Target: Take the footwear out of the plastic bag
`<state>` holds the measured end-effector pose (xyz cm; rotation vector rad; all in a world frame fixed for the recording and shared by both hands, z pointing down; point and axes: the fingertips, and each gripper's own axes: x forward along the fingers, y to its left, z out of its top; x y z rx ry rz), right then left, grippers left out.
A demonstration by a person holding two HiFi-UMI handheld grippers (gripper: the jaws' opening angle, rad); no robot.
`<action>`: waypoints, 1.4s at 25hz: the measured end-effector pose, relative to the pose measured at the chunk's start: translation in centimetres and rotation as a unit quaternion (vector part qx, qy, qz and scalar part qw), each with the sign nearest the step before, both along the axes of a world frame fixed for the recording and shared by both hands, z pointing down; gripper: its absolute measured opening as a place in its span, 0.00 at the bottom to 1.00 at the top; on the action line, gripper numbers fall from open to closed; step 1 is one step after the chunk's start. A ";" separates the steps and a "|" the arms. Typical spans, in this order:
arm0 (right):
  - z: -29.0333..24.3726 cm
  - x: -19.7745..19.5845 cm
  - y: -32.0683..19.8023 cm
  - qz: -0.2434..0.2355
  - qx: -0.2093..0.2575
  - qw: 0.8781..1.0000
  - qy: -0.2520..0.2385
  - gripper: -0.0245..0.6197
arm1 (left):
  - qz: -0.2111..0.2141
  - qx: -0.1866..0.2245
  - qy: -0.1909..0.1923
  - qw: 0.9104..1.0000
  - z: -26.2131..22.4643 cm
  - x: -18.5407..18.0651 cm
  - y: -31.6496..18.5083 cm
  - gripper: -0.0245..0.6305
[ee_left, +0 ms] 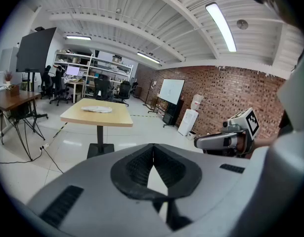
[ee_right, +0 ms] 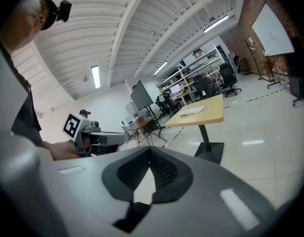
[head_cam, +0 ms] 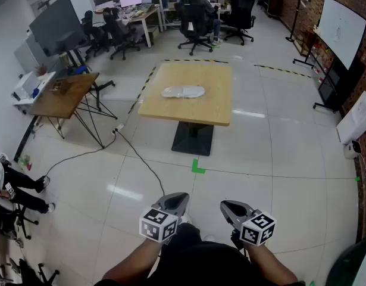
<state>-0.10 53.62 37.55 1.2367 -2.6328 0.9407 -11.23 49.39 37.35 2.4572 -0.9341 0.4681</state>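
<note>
A clear plastic bag with pale footwear inside (head_cam: 183,92) lies on the square wooden table (head_cam: 206,109) far ahead of me. The left gripper view shows the bag (ee_left: 97,109) small and distant, and so does the right gripper view (ee_right: 194,110). My left gripper (head_cam: 178,196) and right gripper (head_cam: 225,205) are held side by side low over the floor, well short of the table. Both are shut with nothing between the jaws: the left gripper (ee_left: 152,149) and the right gripper (ee_right: 151,154) each show their pads meeting.
A black cable (head_cam: 138,157) and a green tape mark (head_cam: 197,167) lie on the tiled floor between me and the table. A second wooden table (head_cam: 63,94) stands at the left, a whiteboard (head_cam: 340,22) at the right. A seated person (head_cam: 10,186) is at the left edge.
</note>
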 end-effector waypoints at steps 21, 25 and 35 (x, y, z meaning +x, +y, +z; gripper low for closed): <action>0.8 -4.7 -20.2 0.014 -0.002 0.998 0.055 0.04 | 0.021 0.012 0.027 0.999 1.1 -4.6 -20.8 0.05; 1.2 -4.7 -22.6 0.015 -0.017 0.998 0.055 0.04 | 0.000 -0.037 0.031 0.999 2.9 -6.4 -21.7 0.05; 2.9 -2.6 -31.1 0.004 -0.026 0.999 0.044 0.04 | -0.025 -0.034 0.003 0.999 4.0 -6.2 -28.7 0.05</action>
